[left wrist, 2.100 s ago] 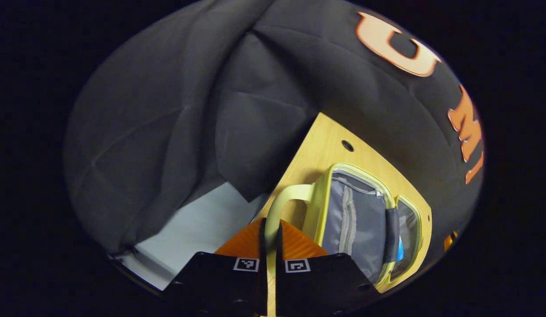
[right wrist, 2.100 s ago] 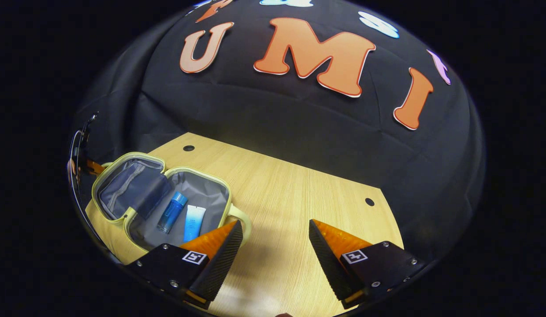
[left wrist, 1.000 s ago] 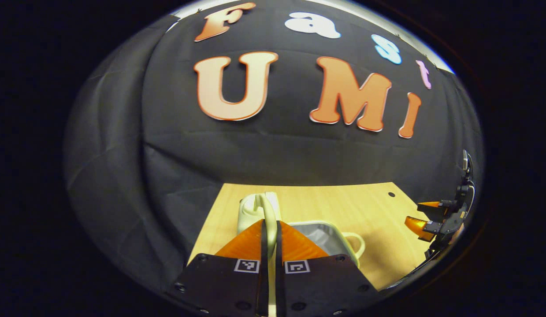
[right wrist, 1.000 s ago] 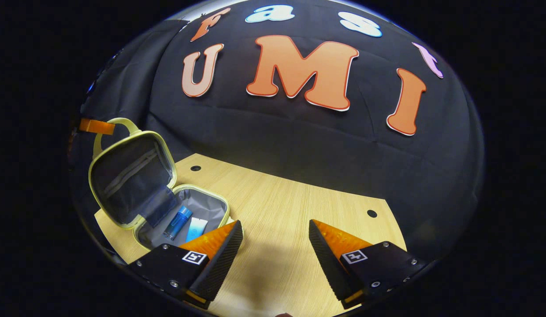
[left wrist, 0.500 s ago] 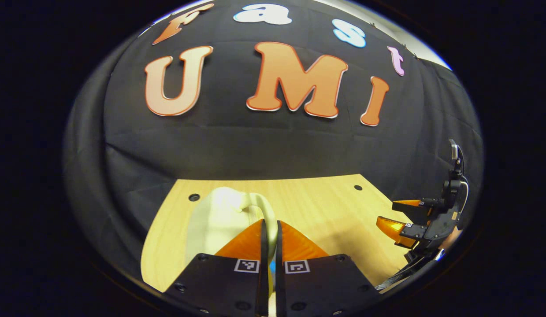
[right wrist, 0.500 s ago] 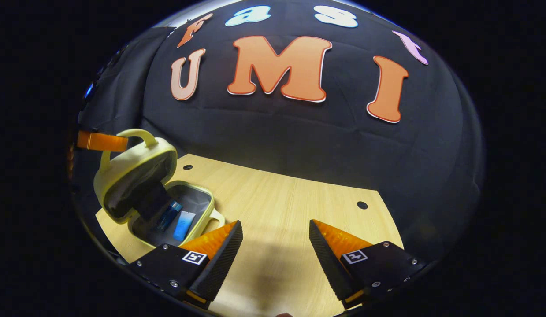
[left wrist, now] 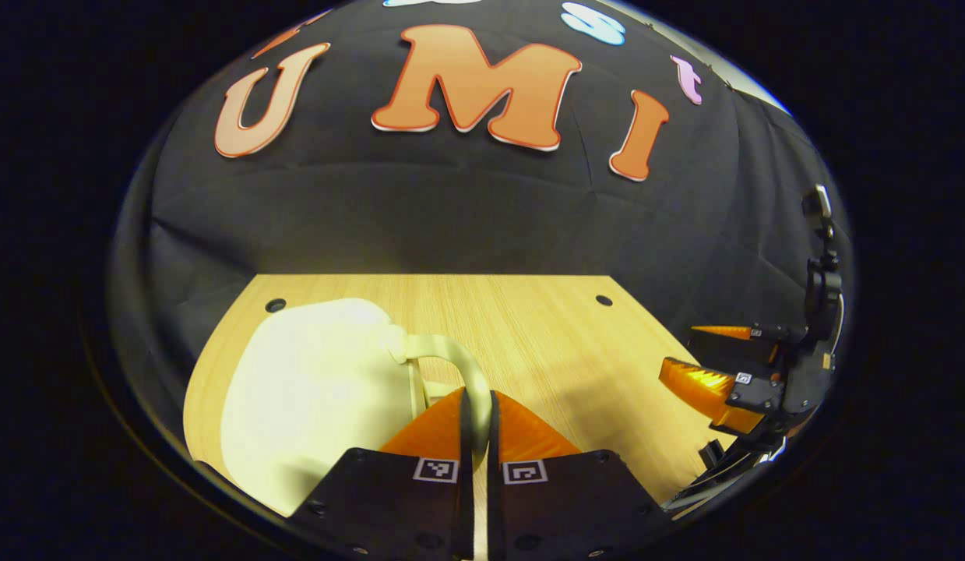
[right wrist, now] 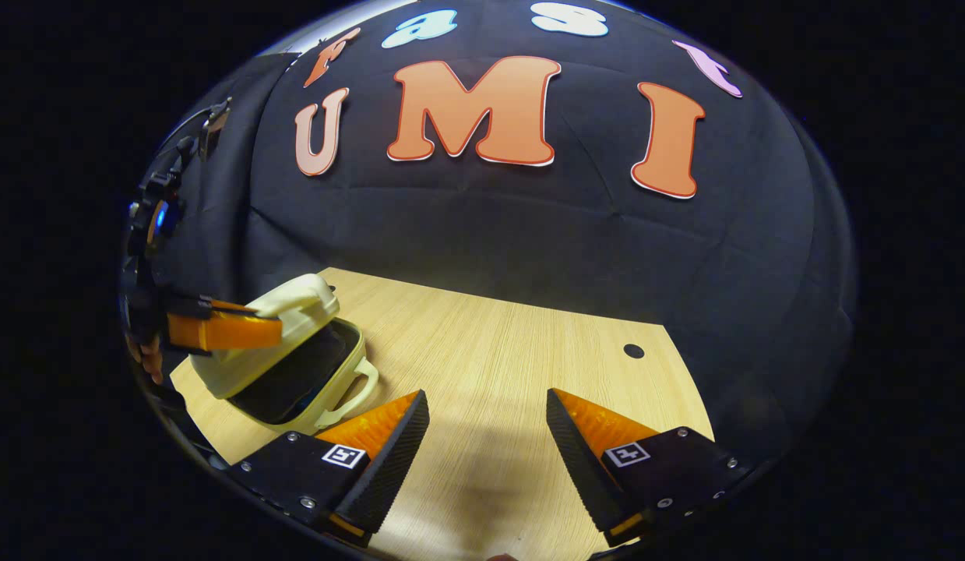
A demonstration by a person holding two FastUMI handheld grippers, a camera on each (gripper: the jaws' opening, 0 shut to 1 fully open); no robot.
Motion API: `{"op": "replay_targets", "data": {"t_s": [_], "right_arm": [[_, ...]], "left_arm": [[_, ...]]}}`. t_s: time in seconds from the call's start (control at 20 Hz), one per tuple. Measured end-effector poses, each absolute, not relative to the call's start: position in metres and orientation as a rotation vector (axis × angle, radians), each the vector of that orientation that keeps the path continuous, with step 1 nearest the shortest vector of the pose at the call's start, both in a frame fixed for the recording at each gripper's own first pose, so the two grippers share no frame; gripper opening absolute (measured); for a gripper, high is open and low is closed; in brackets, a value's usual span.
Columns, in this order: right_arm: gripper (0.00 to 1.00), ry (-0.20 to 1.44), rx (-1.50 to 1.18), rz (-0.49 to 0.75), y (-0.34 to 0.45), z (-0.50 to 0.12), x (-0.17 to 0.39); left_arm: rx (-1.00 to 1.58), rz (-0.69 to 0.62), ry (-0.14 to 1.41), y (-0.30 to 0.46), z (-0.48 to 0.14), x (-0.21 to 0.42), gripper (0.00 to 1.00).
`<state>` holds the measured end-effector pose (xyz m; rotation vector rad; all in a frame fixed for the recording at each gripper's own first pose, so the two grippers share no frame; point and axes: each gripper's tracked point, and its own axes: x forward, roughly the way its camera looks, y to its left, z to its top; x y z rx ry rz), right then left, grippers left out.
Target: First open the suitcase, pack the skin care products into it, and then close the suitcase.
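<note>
The suitcase [right wrist: 283, 358] sits at the worktop's [right wrist: 498, 366] left edge, near its front corner, its lid [right wrist: 256, 335] tilted down over the base with a dark gap open on the side facing the right gripper. The left gripper [left wrist: 476, 409] is clamped on the lid's handle [left wrist: 451, 362], directly above the case, so closing looks a matter of lowering straight down onto the base's rim. The right gripper [right wrist: 486, 436] hangs with fingers spread, holding nothing, over bare worktop just right of the case.
</note>
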<state>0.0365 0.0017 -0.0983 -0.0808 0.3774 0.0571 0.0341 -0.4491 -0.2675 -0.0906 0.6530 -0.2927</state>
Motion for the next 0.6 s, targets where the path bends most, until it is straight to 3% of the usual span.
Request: {"op": "replay_targets", "data": {"t_s": [0.25,0.55,0.6], "right_arm": [[0.96,0.379,-0.108,0.075,-0.006,-0.102,0.035],[0.96,0.355,-0.097,0.06,-0.019,-0.095,0.031],[0.96,0.348,-0.092,0.052,-0.021,-0.093,0.031]], "left_arm": [[-0.015,-0.269,0.747,-0.475,-0.324,0.031,0.07],[-0.007,-0.293,0.783,-0.502,-0.335,0.025,0.23],[0.004,-0.298,0.764,-0.505,-0.328,0.023,0.33]]}}
